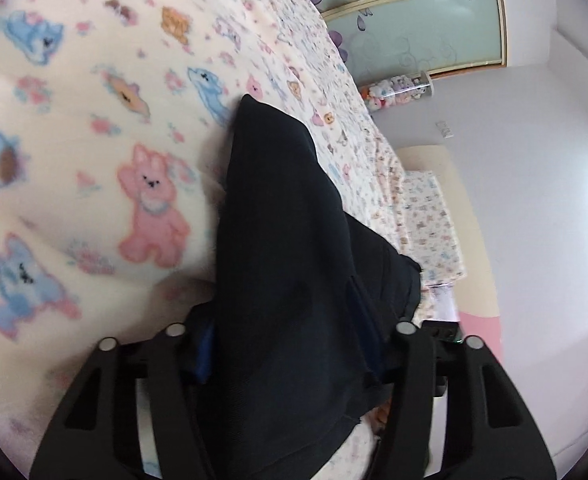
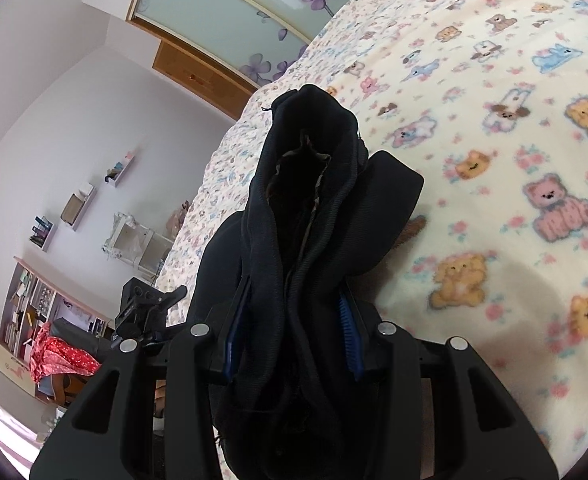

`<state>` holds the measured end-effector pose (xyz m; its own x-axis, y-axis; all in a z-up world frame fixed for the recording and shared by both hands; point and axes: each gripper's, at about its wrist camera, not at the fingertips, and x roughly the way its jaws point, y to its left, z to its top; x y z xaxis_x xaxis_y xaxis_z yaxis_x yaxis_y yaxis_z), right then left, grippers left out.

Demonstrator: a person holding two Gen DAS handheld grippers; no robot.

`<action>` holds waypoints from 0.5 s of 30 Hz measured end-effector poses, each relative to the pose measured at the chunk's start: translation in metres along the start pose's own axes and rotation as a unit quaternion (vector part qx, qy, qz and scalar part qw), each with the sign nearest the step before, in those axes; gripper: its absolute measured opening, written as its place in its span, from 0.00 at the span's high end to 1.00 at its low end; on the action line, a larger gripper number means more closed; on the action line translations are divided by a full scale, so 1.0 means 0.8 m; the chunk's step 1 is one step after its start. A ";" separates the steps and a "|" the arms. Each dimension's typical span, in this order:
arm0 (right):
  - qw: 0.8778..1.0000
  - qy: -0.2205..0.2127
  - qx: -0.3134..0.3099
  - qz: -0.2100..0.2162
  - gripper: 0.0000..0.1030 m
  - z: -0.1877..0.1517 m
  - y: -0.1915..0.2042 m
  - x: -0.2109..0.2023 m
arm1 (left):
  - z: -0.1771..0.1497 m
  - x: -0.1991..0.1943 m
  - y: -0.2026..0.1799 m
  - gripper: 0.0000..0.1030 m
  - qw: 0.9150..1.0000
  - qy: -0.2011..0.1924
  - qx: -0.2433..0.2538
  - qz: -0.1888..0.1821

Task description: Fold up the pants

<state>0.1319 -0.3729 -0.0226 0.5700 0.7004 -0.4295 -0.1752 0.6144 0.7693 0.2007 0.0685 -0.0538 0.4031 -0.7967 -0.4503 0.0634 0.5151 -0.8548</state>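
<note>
Dark navy pants (image 1: 277,200) hang bunched over the animal-print fleece blanket (image 1: 93,160) on the bed. My left gripper (image 1: 285,320) is shut on a thick fold of them, and the cloth fills the gap between its blue pads (image 1: 203,354). In the right wrist view the waistband end of the pants (image 2: 306,208) stands up in a gathered roll, gaping at the top. My right gripper (image 2: 294,312) is shut on that roll, with a blue pad (image 2: 350,332) on each side of it. Part of the left gripper's body (image 2: 145,304) shows just to its left.
The blanket (image 2: 494,160) covers the bed to the right of the pants. Past the bed stands a wardrobe with floral glass doors (image 1: 414,32) and a tube of plush toys (image 1: 398,90). Wall shelves (image 2: 77,204), a bookcase (image 2: 25,300) and a red cloth (image 2: 57,354) sit at the left.
</note>
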 end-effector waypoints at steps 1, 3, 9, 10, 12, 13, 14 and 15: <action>1.000 0.000 0.000 0.000 0.59 0.000 0.000 0.000 | -0.002 -0.001 -0.006 0.50 1.000 -0.003 0.012 0.011; 1.000 0.002 -0.001 -0.001 0.59 0.006 -0.004 0.000 | -0.008 -0.002 -0.023 0.55 0.999 -0.004 0.037 0.013; 1.000 0.004 0.006 -0.006 0.59 0.001 -0.010 0.001 | -0.012 0.002 -0.041 0.56 0.998 -0.001 0.062 0.011; 1.000 0.005 0.007 -0.008 0.59 0.000 -0.012 0.001 | -0.011 0.003 -0.036 0.56 0.998 0.001 0.056 0.006; 1.000 0.007 0.008 -0.013 0.58 0.000 -0.014 0.002 | -0.009 0.003 -0.031 0.55 0.999 0.004 0.046 -0.006; 1.000 0.008 0.010 -0.017 0.58 0.000 -0.016 0.003 | -0.008 0.003 -0.028 0.54 0.999 0.006 0.043 -0.012; 1.000 0.010 0.015 -0.021 0.57 -0.001 -0.019 0.004 | -0.010 0.002 -0.028 0.54 0.999 0.006 0.041 -0.014; 0.999 0.011 0.019 -0.024 0.56 -0.001 -0.021 0.005 | -0.011 0.002 -0.027 0.54 0.999 0.008 0.040 -0.015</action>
<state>0.1369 -0.3800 -0.0379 0.5591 0.6787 -0.4762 -0.1178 0.6336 0.7646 0.1923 0.0537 -0.0385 0.3854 -0.8172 -0.4287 0.1490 0.5135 -0.8450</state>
